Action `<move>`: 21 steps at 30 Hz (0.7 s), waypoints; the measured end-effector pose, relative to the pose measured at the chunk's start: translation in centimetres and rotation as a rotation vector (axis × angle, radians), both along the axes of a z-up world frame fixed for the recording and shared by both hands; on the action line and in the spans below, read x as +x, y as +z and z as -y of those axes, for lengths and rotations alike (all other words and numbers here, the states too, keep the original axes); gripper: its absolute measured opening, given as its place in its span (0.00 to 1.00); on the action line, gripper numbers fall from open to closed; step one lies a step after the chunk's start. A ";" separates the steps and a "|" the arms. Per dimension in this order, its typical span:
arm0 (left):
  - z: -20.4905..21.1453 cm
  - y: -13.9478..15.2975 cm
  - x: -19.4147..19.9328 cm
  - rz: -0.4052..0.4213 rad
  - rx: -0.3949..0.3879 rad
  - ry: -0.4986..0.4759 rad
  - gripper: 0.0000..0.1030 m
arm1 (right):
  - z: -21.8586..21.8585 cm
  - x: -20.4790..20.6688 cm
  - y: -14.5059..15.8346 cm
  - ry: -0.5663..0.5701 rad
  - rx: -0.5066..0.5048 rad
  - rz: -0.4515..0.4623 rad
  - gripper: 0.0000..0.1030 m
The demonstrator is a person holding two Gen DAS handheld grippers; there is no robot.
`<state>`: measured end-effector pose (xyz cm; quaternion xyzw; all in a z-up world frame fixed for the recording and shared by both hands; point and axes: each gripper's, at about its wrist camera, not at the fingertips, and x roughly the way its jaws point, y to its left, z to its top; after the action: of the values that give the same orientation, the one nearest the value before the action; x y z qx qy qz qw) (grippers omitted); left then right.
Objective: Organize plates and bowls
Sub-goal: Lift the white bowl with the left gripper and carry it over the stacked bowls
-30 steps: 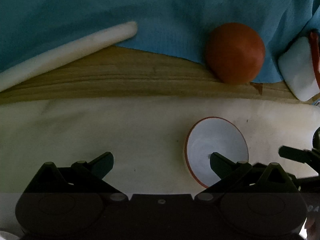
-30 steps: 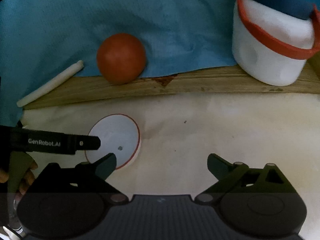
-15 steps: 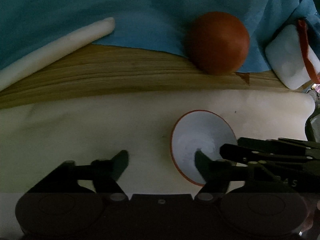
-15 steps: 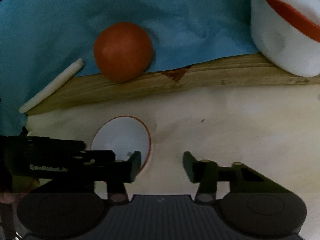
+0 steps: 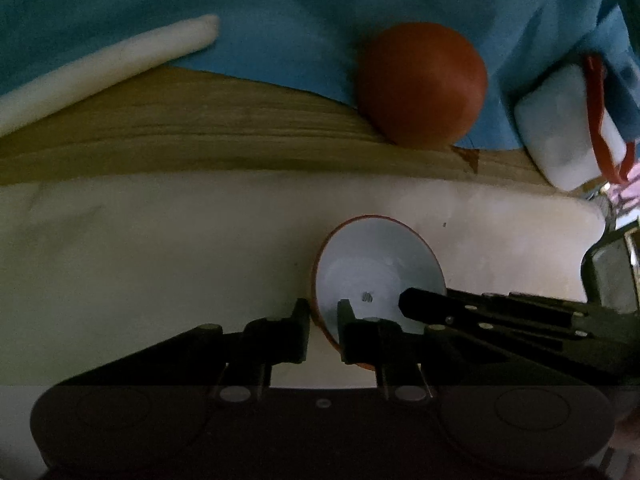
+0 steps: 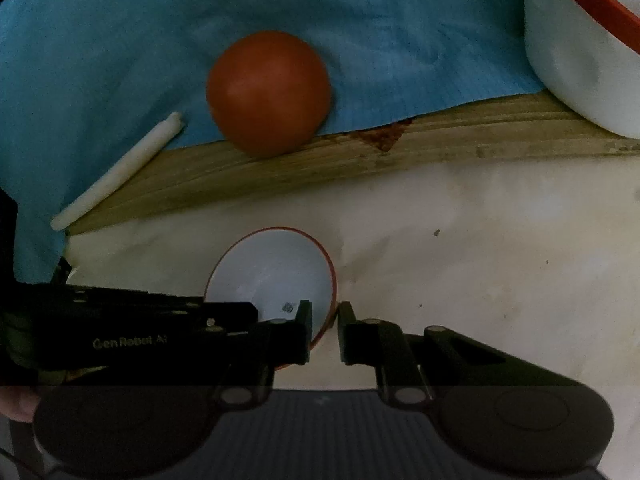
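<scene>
A small white bowl (image 5: 376,268) with a red rim stands on the pale surface, also in the right wrist view as the bowl (image 6: 272,272). My left gripper (image 5: 323,326) is closing its jaws on the bowl's left rim, one finger inside and one outside. My right gripper (image 6: 324,326) is closing likewise on the opposite rim. In both views the bowl's wall sits pinched in the narrow gap between the pads. Each gripper's fingers reach into the other's view from the side. A red-orange dome, perhaps an upturned bowl (image 6: 268,92), rests on the blue cloth behind.
A wooden board's edge (image 5: 200,140) runs across behind the pale surface, with blue cloth (image 5: 300,8) over it. A white rolled stick (image 5: 108,64) lies at the back left. A white container with a red rim (image 6: 580,40) stands at the back right.
Both grippers' jaws went from wide open to nearly together around the small bowl's rim. The right gripper came in closer to the bowl; the left one tilted slightly.
</scene>
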<state>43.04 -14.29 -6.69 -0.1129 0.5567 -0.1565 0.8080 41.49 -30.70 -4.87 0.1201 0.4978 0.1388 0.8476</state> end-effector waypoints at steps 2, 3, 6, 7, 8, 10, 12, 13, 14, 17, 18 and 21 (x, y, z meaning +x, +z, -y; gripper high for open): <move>0.0 0.1 -0.2 0.005 0.003 0.002 0.12 | 0.0 -0.1 0.0 -0.009 0.003 0.000 0.12; 0.0 0.2 -0.3 0.008 0.005 0.004 0.11 | 0.0 -0.1 0.1 -0.011 0.002 0.000 0.12; 0.0 1.1 -1.1 0.018 -0.001 0.006 0.11 | 0.1 -0.5 0.3 -0.017 -0.002 0.003 0.11; 0.1 1.3 -1.2 0.022 -0.004 0.006 0.11 | 0.2 -0.8 0.4 -0.021 0.000 0.006 0.11; 0.1 1.5 -1.3 0.026 -0.008 0.004 0.11 | 0.2 -0.9 0.5 -0.023 0.002 0.010 0.11; 0.0 2.1 -1.4 0.037 -0.017 0.000 0.11 | 0.4 -1.1 0.9 -0.034 0.010 0.020 0.10; 0.2 2.7 -1.8 0.050 -0.023 -0.006 0.11 | 1.0 -1.7 1.5 -0.044 0.018 0.030 0.10; 0.3 2.9 -1.9 0.056 -0.026 -0.009 0.11 | 1.2 -1.9 1.7 -0.051 0.021 0.037 0.10; 0.6 3.2 -2.0 0.062 -0.029 -0.013 0.11 | 1.4 -2.2 2.0 -0.056 0.024 0.043 0.10; 1.1 4.1 -2.6 0.083 -0.039 -0.026 0.11 | 1.7 -2.6 2.7 -0.072 0.027 0.058 0.10; 1.2 4.4 -2.9 0.090 -0.042 -0.031 0.11 | 1.8 -2.8 2.9 -0.077 0.028 0.063 0.10; 1.5 5.2 -3.6 0.112 -0.053 -0.048 0.11 | 2.4 -3.8 3.7 -0.089 0.030 0.079 0.10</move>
<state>39.43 -15.80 -1.51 -0.1118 0.5087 -0.1967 0.8307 37.73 -33.06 -1.19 0.1493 0.4558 0.1129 0.8702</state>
